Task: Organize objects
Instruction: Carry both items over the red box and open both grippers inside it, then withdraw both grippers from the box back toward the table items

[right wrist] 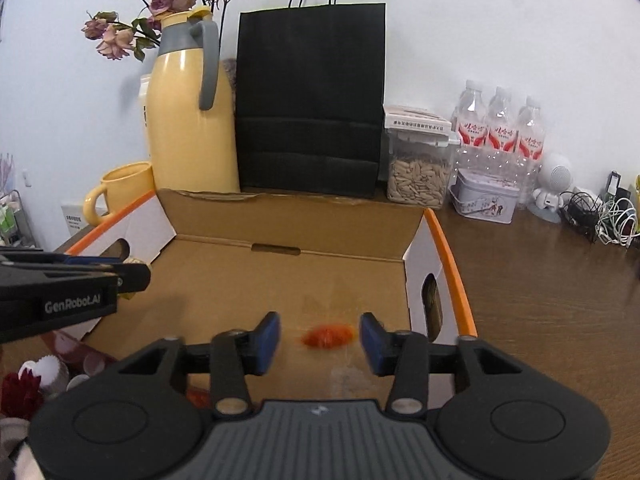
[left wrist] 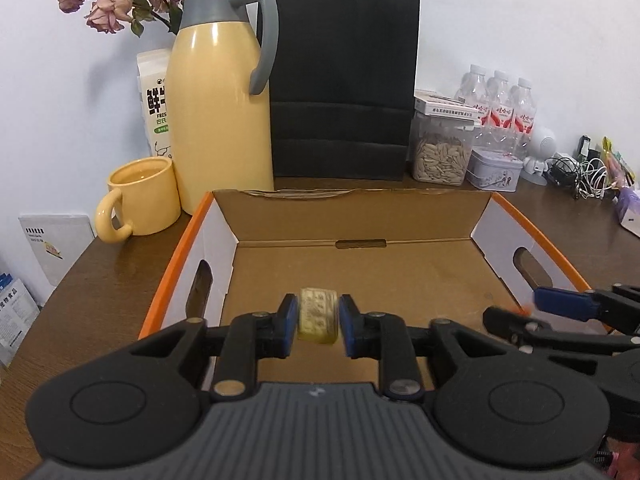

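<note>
A pale yellow blister pack (left wrist: 318,316) sits between the blue pads of the left gripper (left wrist: 319,322), over the near floor of the cardboard box (left wrist: 400,276); the jaws stand slightly apart from it, not pressing. In the right wrist view one fuzzy orange tuft (right wrist: 329,335), blurred, lies between the wide-open pads of the right gripper (right wrist: 320,344), clear of both. Both grippers tilt down into the box, side by side. The box rests on a dark wooden table (right wrist: 540,320) against a white wall (left wrist: 520,20). Beyond it: one yellow jug (left wrist: 220,112), one yellow mug (left wrist: 140,200), one black paper bag (left wrist: 344,80), one seed jar (left wrist: 440,152), three water bottles (left wrist: 500,108).
</note>
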Tool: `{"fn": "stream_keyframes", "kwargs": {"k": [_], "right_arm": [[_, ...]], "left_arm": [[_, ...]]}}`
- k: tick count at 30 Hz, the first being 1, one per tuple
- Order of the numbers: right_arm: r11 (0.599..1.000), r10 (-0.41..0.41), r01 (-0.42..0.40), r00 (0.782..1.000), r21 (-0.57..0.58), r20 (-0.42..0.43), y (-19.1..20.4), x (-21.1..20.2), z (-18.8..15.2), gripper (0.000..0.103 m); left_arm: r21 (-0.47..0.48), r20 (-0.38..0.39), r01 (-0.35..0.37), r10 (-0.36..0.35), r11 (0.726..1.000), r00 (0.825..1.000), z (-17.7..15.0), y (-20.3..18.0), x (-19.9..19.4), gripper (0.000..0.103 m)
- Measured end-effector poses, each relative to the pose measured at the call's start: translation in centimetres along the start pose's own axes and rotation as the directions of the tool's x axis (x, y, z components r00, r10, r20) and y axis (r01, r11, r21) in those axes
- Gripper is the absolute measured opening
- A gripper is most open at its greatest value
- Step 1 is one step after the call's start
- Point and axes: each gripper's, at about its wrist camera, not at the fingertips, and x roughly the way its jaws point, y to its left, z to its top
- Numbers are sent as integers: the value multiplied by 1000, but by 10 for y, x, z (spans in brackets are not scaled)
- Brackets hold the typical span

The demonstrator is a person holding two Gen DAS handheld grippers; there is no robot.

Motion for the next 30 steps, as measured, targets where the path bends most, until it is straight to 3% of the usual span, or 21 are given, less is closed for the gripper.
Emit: {"fn": "stream_keyframes", "kwargs": {"k": [1,2,3,5,17,24,30], "right_arm": [[1000,2,-2,1000,1,2,-1,-1,-1,83],[1000,2,-2,1000,2,7,-1,-3,-2,91],[1000,2,-2,1000,5,16,0,-6,-3,99],[1000,6,-6,999,11,32,-1,-11,-3,103],[1000,8,-9,998,21,57,-1,-40,-2,103],[999,18,-22,991,31,135,-10,-89,-12,103],[999,21,-25,990,25,139,-21,-133,-38,103]], "left_arm": [[-4,3,-6,6,1000,1000,-1,1,-1,58],[-10,14,-17,17,1000,1000,-2,3,-3,88],[-16,31,-28,28,999,999,-2,4,-6,103],[-27,65,-48,49,999,997,-4,7,-11,103],[-48,95,-28,32,998,995,-6,12,-42,103],[-29,144,2,2,1000,990,-24,15,-87,103],[-34,190,22,-15,999,982,-48,26,-126,103]]}}
